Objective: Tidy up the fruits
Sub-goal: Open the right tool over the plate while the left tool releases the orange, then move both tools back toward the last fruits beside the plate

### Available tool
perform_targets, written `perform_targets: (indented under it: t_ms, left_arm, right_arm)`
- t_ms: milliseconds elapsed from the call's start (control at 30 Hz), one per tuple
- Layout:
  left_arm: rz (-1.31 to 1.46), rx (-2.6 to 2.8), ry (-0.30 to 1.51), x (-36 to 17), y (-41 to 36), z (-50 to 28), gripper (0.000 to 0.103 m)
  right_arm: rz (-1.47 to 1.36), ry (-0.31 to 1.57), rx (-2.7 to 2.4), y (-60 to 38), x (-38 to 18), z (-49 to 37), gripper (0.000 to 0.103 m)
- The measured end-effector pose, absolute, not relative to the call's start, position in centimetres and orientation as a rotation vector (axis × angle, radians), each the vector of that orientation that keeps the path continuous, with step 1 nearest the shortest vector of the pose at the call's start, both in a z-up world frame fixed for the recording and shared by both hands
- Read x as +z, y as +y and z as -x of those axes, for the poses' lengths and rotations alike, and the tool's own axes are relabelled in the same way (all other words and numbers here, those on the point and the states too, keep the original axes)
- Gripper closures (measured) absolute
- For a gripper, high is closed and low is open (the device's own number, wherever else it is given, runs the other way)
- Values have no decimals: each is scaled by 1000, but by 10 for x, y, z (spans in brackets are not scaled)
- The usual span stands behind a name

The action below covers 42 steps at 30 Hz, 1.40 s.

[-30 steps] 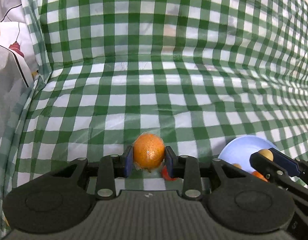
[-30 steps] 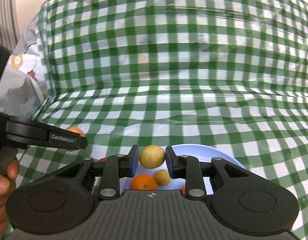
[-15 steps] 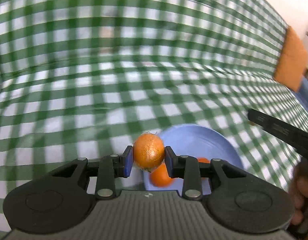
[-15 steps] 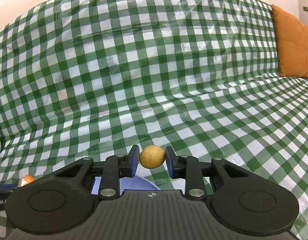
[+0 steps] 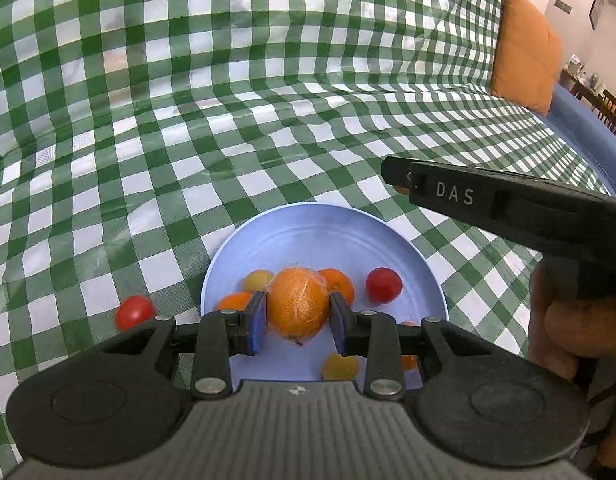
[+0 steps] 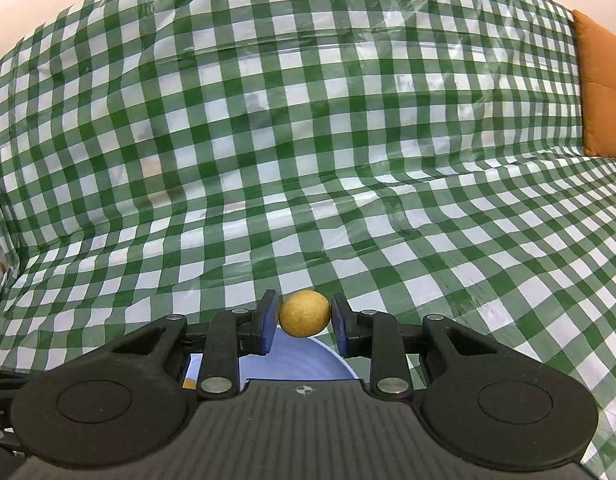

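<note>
My left gripper [image 5: 296, 315] is shut on a plastic-wrapped orange [image 5: 297, 305] and holds it over the near part of a light blue plate [image 5: 320, 224]. On the plate lie small oranges [image 5: 340, 280], a red tomato [image 5: 384, 285] and small yellow fruits [image 5: 340, 366]. Another red tomato [image 5: 134, 312] lies on the cloth left of the plate. My right gripper [image 6: 303, 315] is shut on a small tan-yellow round fruit [image 6: 304, 313], past the far rim of the plate [image 6: 308, 356]. In the left wrist view the right tool [image 5: 508, 208] reaches in from the right, held by a hand [image 5: 564, 328].
A green-and-white checked plastic cloth [image 5: 227, 100] covers the seat and rises up the backrest. An orange cushion [image 5: 526, 52] leans at the far right, also seen in the right wrist view as the cushion [image 6: 604, 92]. A blue sofa edge [image 5: 588, 128] shows beyond the cloth.
The left gripper swung right with the orange until the plate came under it. The right gripper carried its yellow fruit from above the plate out past its far rim.
</note>
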<state>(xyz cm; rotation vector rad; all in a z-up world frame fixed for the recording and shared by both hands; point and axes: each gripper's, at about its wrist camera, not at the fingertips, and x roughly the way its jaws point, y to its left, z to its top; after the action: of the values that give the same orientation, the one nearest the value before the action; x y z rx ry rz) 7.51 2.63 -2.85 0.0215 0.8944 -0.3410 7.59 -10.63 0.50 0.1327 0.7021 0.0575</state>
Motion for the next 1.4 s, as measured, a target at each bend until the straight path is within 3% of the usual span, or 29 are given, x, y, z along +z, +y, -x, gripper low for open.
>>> perform_targets:
  t_ms: [167,300,467,1400]
  left_arm:
    - [-22,-357,888,-26,27,-77,66]
    - [-4,-354,884,-24,31,-77,65]
    - [-1,-336,886,-24,33,-78,65]
    - [40,-249,881,-17,45,-72,65]
  right_arm:
    - [-122,719,83,-105,3,-78,72]
    - [-117,725,78,-104,2,-79,56]
    - [-116,730,81,-104,1,-80,52]
    - [-86,733,128,-93,2,-82,51]
